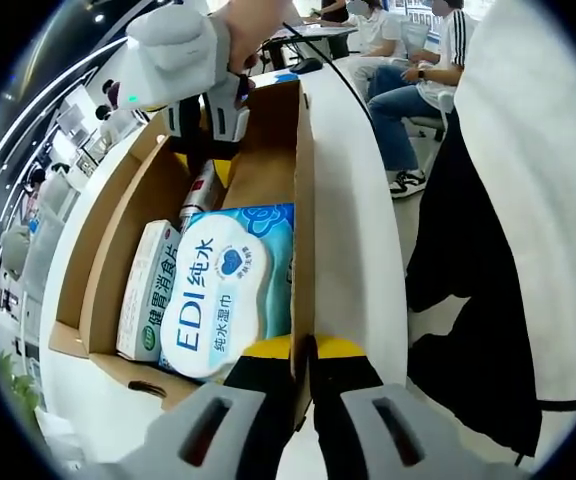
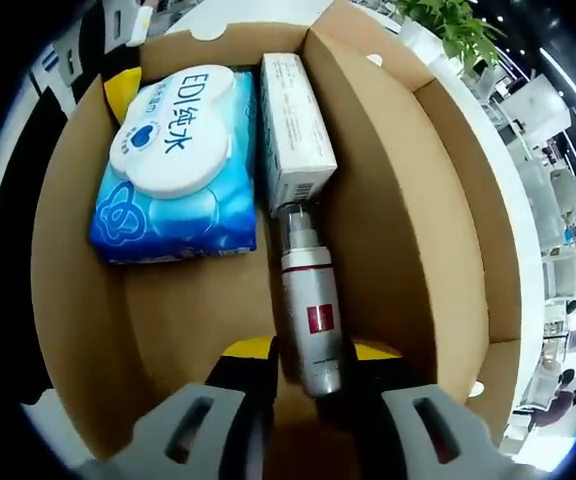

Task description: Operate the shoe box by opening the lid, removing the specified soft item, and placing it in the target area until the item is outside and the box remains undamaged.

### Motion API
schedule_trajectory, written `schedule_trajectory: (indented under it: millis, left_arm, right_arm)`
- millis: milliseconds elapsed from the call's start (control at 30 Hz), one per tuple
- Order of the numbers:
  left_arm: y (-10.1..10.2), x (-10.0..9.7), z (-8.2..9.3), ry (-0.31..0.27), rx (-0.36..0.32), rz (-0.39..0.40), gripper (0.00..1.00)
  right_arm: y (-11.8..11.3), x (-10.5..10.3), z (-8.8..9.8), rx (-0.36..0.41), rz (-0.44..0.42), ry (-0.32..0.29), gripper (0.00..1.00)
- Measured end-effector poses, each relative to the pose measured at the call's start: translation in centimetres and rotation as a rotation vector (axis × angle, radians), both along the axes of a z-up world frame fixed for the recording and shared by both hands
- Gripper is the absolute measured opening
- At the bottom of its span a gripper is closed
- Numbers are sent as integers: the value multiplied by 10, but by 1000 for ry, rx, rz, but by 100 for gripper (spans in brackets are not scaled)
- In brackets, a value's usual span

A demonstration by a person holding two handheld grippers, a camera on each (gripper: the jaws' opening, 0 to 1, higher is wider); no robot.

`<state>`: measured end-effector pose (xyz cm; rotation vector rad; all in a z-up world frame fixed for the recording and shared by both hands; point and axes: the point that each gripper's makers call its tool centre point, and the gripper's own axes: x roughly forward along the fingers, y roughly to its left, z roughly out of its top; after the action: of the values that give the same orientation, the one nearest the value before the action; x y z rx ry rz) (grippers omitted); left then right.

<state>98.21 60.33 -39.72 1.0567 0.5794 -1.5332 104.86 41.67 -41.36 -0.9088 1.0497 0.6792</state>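
Observation:
The cardboard shoe box [image 1: 268,160] [image 2: 388,200] lies open on a white table. Inside it lie a blue and white wet-wipes pack [image 1: 223,290] [image 2: 173,160], a white carton [image 1: 148,290] [image 2: 296,130] and a silver bottle [image 1: 201,190] [image 2: 308,300]. My left gripper [image 1: 305,360] is shut on the near end of the box's right wall, with the cardboard edge between its yellow pads. My right gripper [image 2: 313,375] [image 1: 208,125] reaches into the far end of the box. Its jaws sit closed against the sides of the bottle's base.
The box's lid flap [image 1: 108,230] [image 2: 468,230] leans outward along one long side. The white table [image 1: 353,200] runs on past the box. A person in dark trousers [image 1: 488,300] stands close by, and others sit further back [image 1: 418,90]. A potted plant [image 2: 448,25] stands beyond the box.

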Motion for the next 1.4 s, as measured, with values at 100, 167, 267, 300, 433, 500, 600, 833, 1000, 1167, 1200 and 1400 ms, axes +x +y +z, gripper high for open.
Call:
schedule_trajectory:
  millis: [100,167,267,300,433,500,600,833,1000,1167,1200,1400]
  left_arm:
    - [0,0,0,1,0,2,4]
    - [0,0,1,1,0,2,4]
    - [0,-1,1,0,0,2,4]
    - [0,0,1,0,0,2,4]
    - [1,0,0,0,1,1,4]
    - [1,0,0,1,4,3,4]
    - [1,0,0,0,5,0,4]
    - [1,0,-1,2,5,-12,4]
    - [0,0,0,-1,4,-13,4]
    - [0,-1,1,-1,3,-13,4]
    - [0,-1,1,-2,3,-12,4]
    - [0,-1,0,-4,1,-13,4]
  right_arm:
    - [-3,-2,-2,-26,8,14,22]
    - [-7,-6,-3,-32,-26,29,20]
    - [-5,-9,0,-2,-43,41,20]
    - [-6,-11,-1,-3,-43,49,19]
    - [-8,-30,-6,41,-147,156,19]
    - [-11,-39,-7,37,-188,193,19]
    - [-14,-45,-10,57,-240,230,19]
    - [-15,-56,-8,59,-322,268,19]
    - [-16,-55,-11,27,-316,266,20]
    - [-15,-58,-19,6,-330,249,20]
    - [-14,-59,-19,6,-358,263,20]
    - [-14,-61,-18,-3,-366,289,20]
